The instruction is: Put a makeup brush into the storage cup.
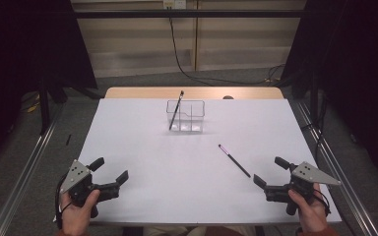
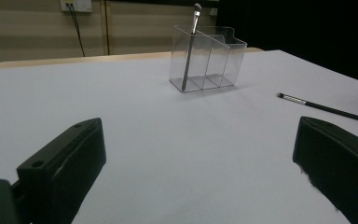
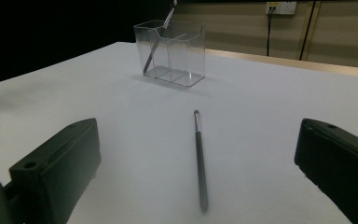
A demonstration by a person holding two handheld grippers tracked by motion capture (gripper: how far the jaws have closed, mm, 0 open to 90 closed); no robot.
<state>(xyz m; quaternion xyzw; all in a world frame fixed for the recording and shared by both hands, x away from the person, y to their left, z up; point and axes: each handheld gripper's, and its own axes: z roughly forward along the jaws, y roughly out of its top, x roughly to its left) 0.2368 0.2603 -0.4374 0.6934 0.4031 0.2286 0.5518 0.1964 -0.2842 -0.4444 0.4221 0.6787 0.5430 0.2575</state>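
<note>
Currently we hold left gripper point(image 1: 112, 172) at table's point(image 1: 142, 147) 7 o'clock, jaws apart, empty. Our right gripper point(image 1: 270, 173) at 5 o'clock, jaws apart, empty. Loose brush point(image 1: 234, 161) flat on table just at 11 o'clock of right gripper. Clear organizer point(image 1: 185, 116) at 12 o'clock, second brush point(image 1: 176, 110) leaning in its left compartment.

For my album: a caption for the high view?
Two open grippers wait; one brush lies loose, another stands in the organizer.
</note>
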